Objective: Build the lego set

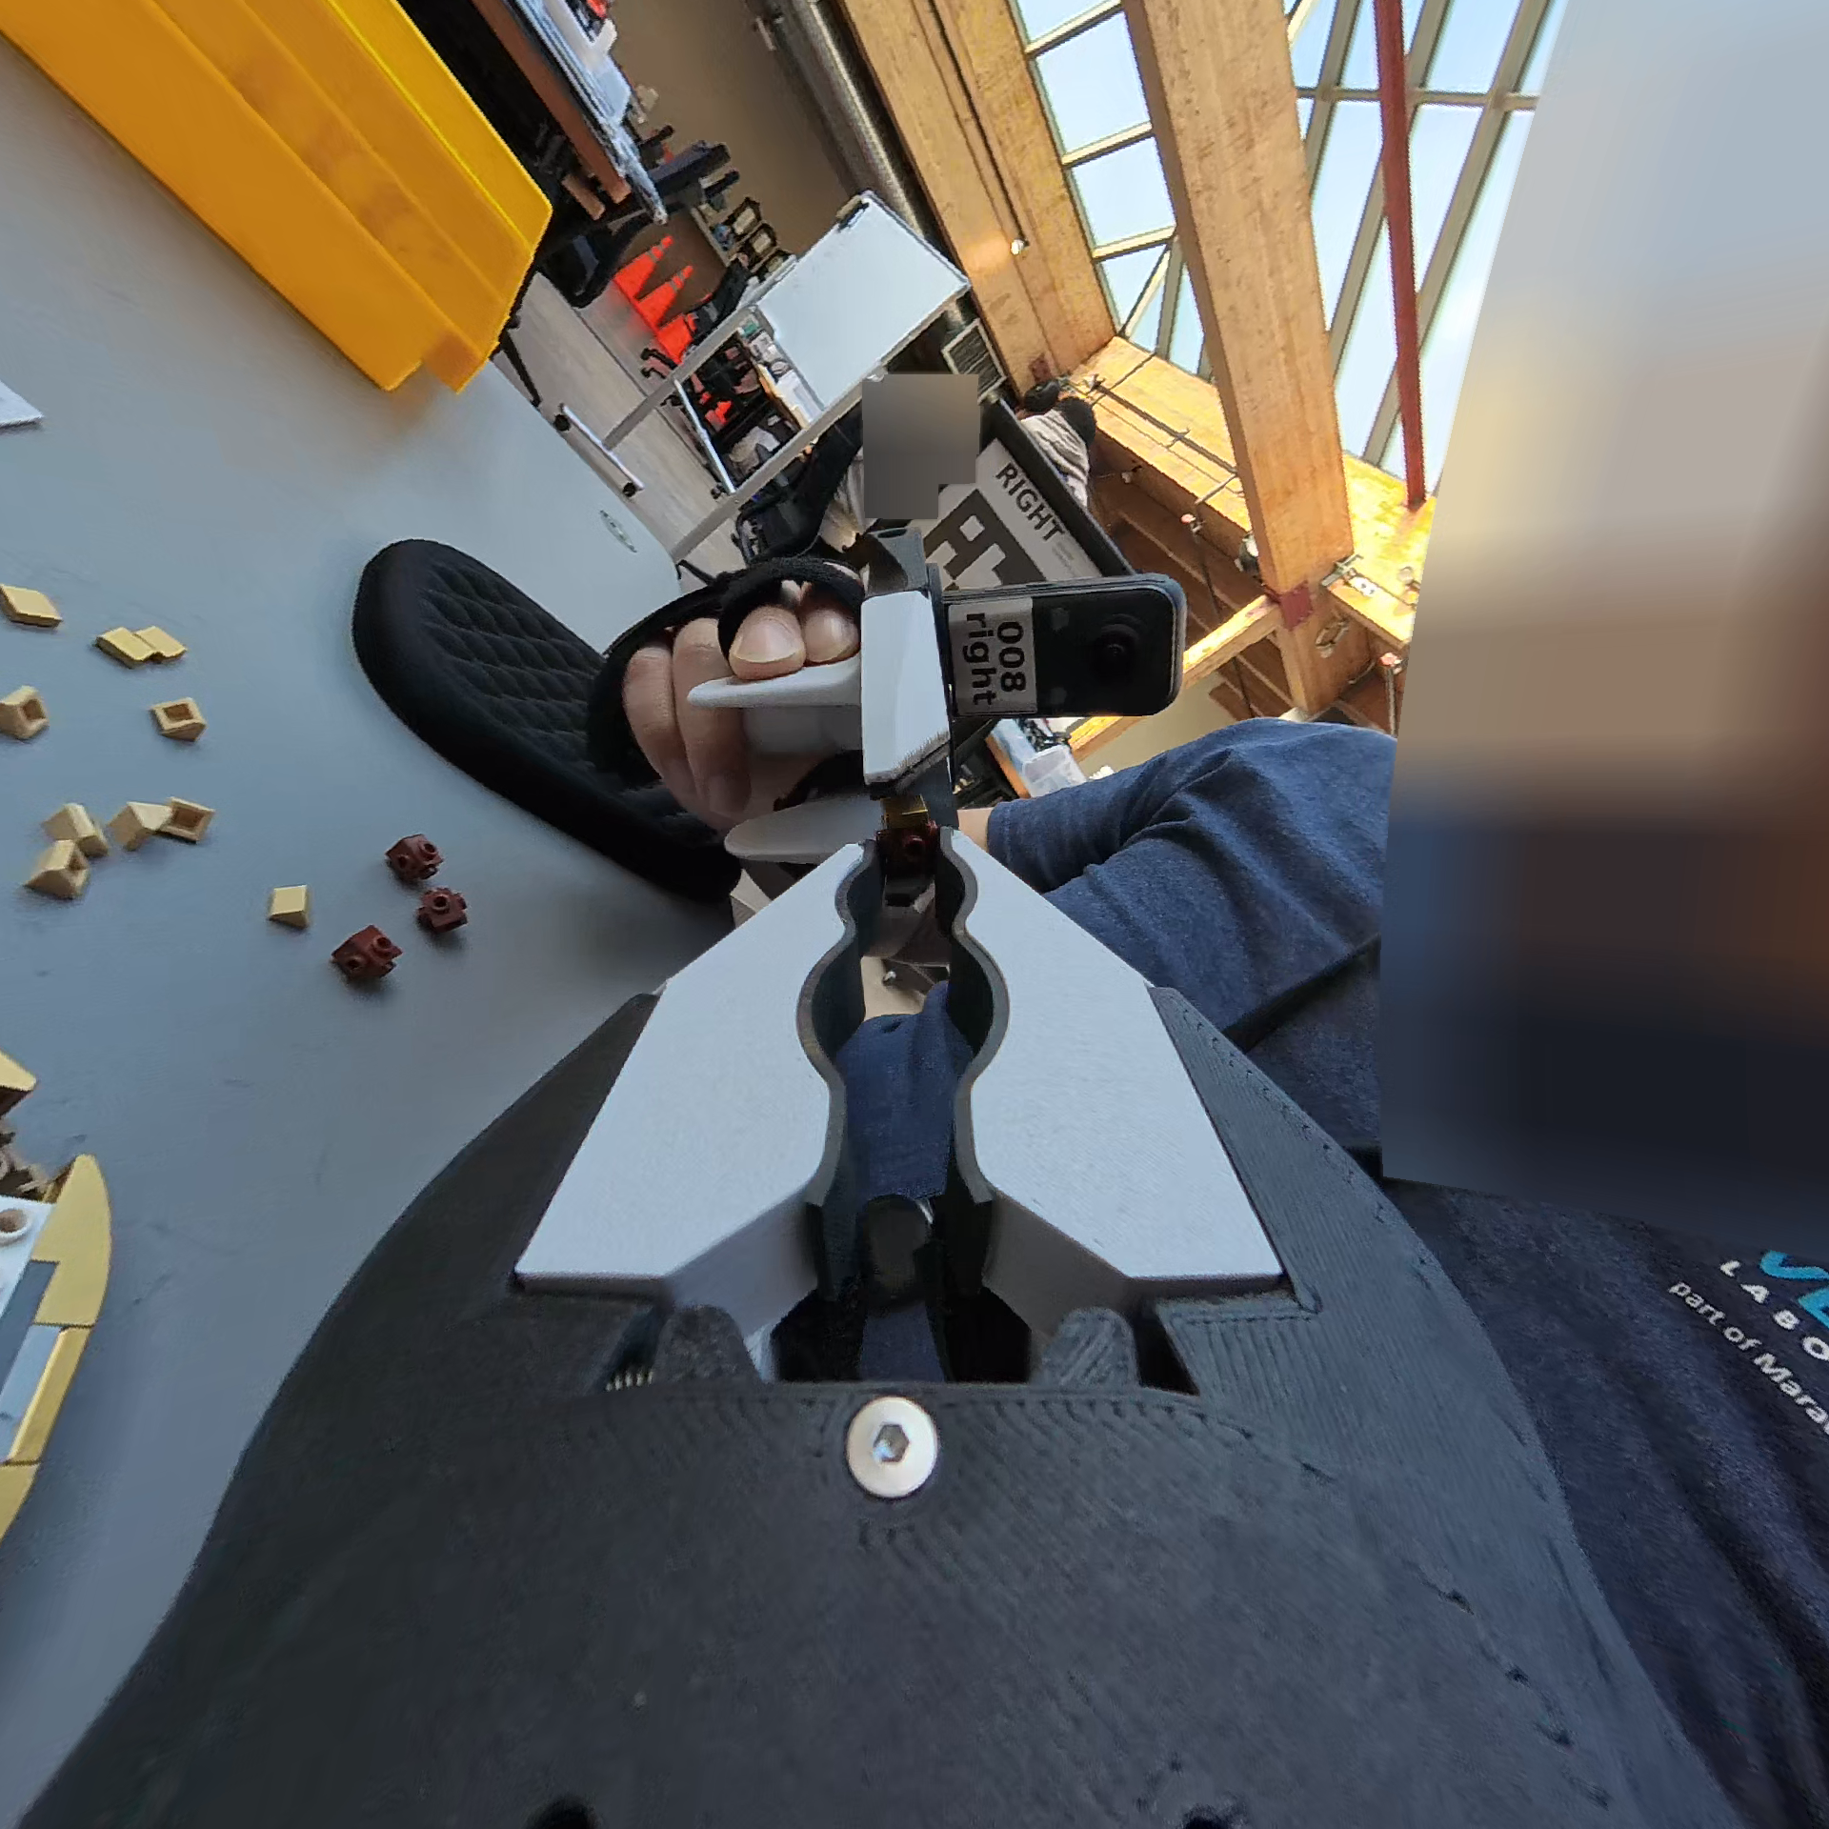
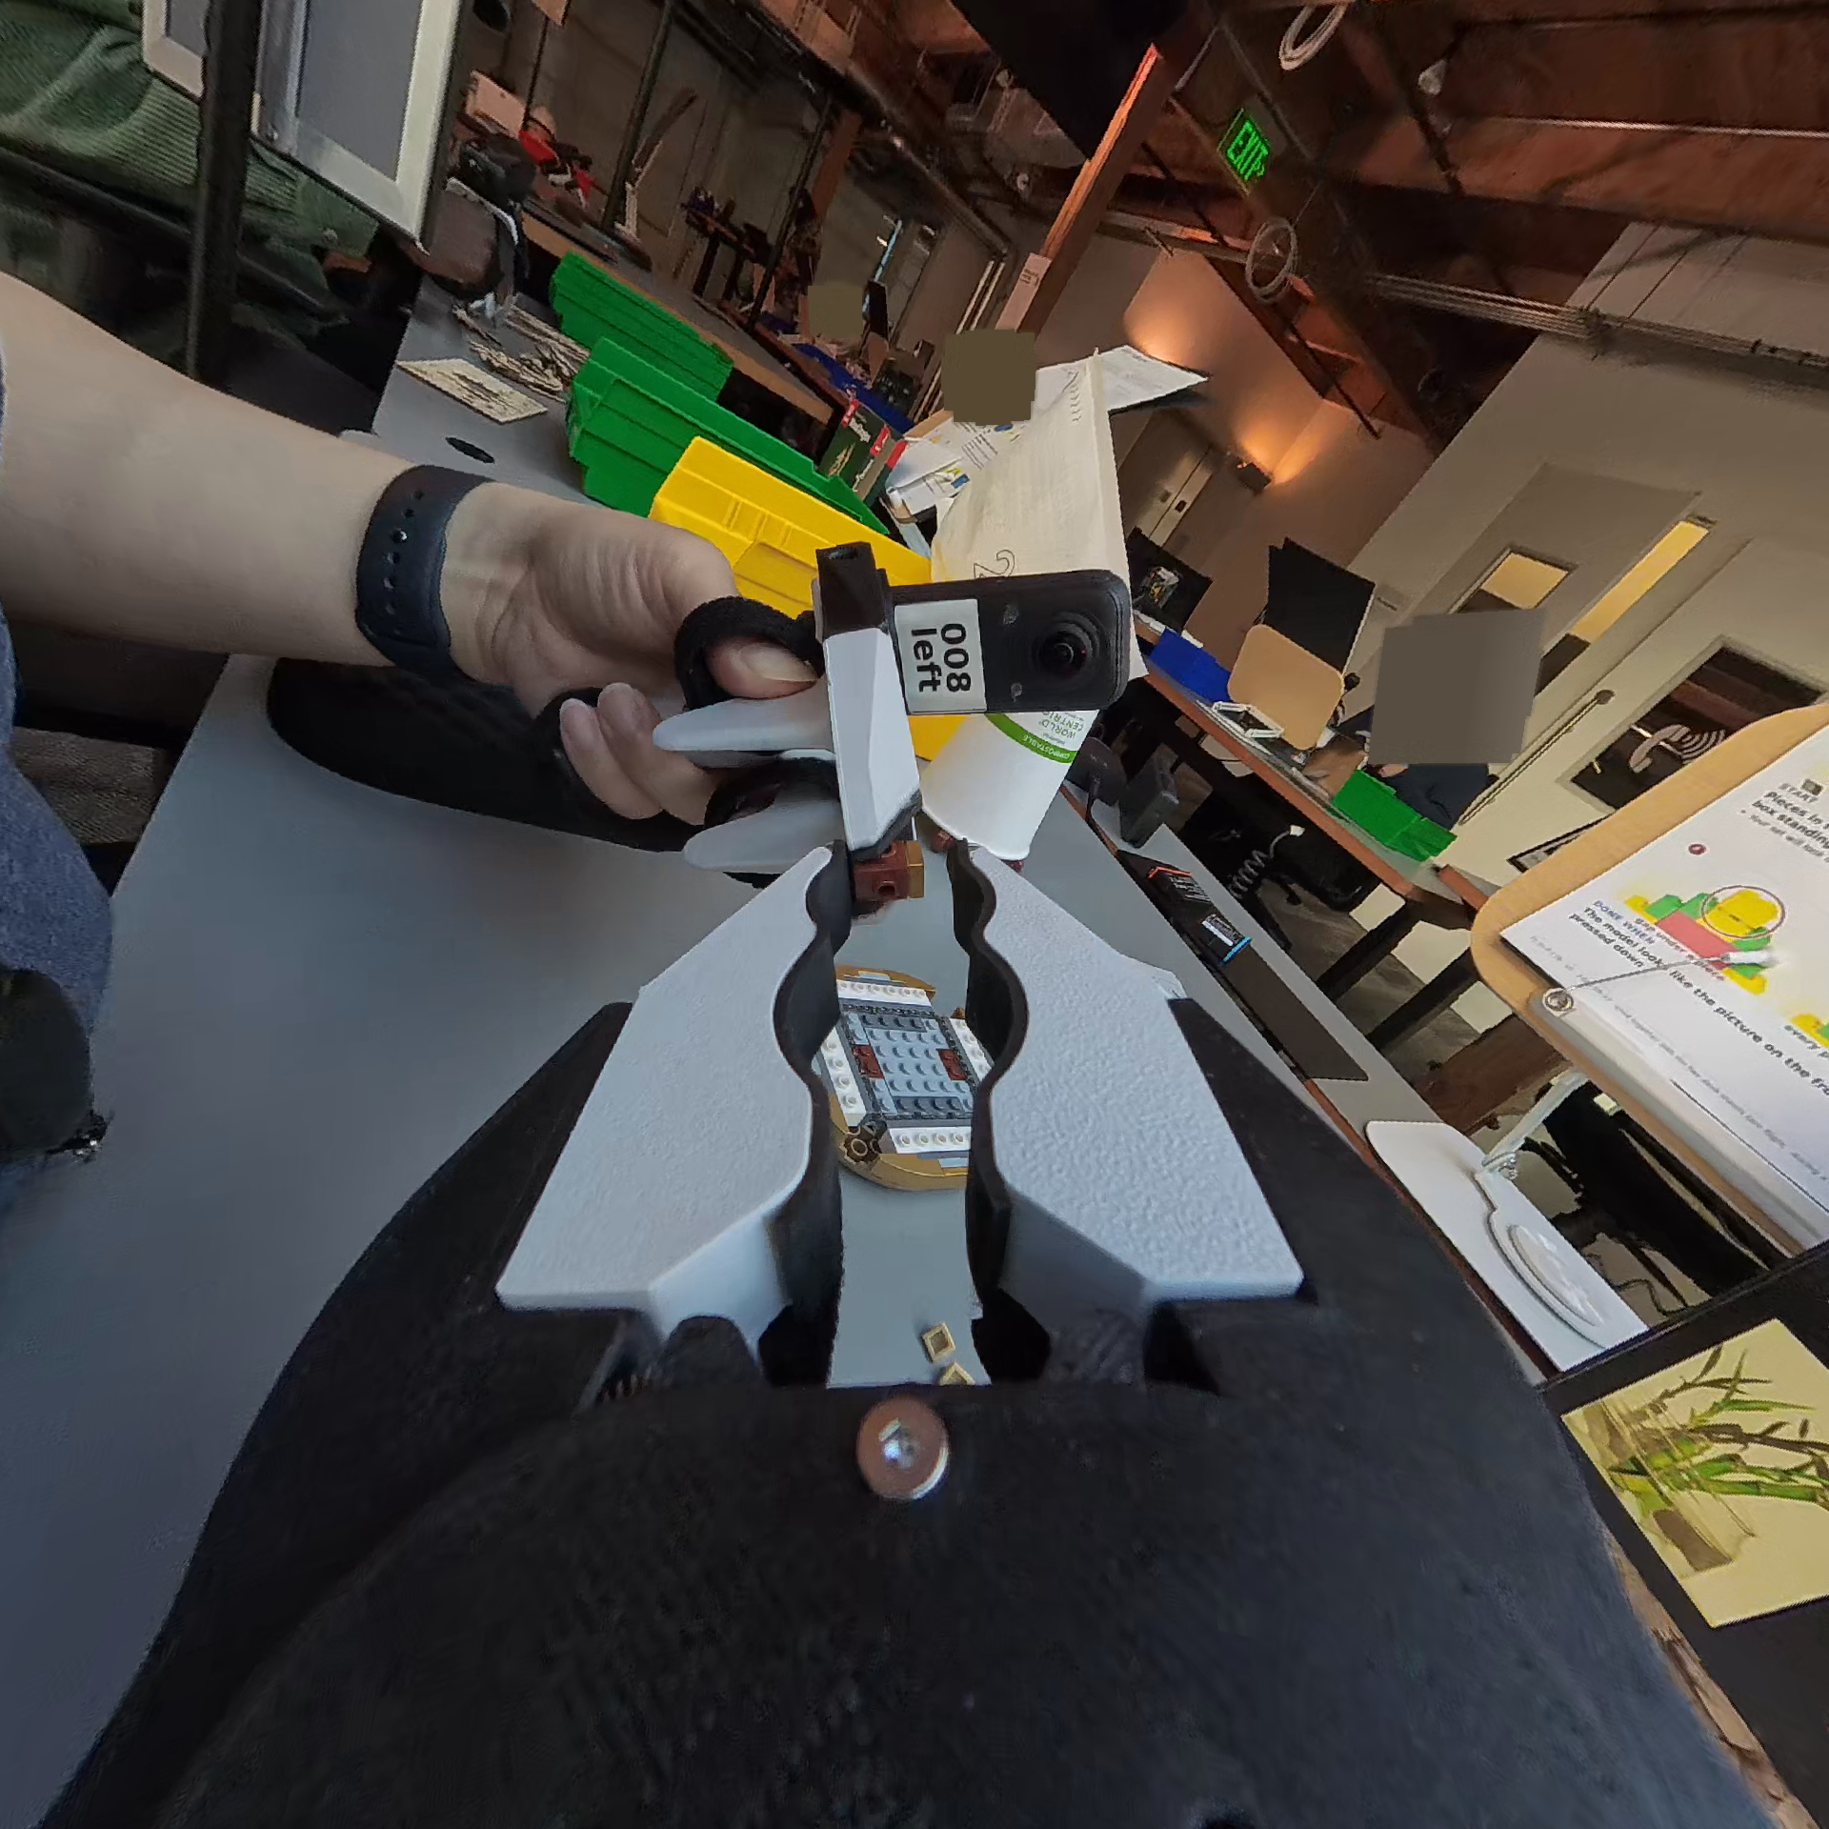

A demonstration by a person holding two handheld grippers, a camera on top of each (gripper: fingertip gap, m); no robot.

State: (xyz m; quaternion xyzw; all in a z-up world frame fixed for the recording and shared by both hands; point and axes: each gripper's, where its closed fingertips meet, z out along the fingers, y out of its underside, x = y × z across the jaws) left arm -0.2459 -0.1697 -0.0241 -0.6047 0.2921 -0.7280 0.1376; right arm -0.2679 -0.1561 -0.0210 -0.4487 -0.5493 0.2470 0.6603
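My left gripper (image 1: 908, 849) is shut on a small dark red brick (image 1: 906, 847), held in the air above the grey table (image 1: 247, 1039). A tan piece (image 1: 906, 816) sits against this brick. In the right wrist view the red brick (image 2: 884, 879) and tan piece (image 2: 916, 871) hang from the left gripper (image 2: 876, 849). My right gripper (image 2: 901, 871) has its jaws a little apart around the pair. Its left pad touches the brick and its right pad stands clear of the tan piece. The round gold-rimmed model base (image 2: 911, 1079) lies on the table below.
Loose tan pieces (image 1: 69, 841) and three dark red bricks (image 1: 416, 906) lie on the table to the left. A black wrist rest (image 1: 495, 693), yellow bins (image 1: 297, 178), green bins (image 2: 643, 396) and a paper bag (image 2: 1029, 554) stand behind. An instruction sheet (image 2: 1683, 940) is at the right. My two grippers' fingertips are within a few centimetres of each other.
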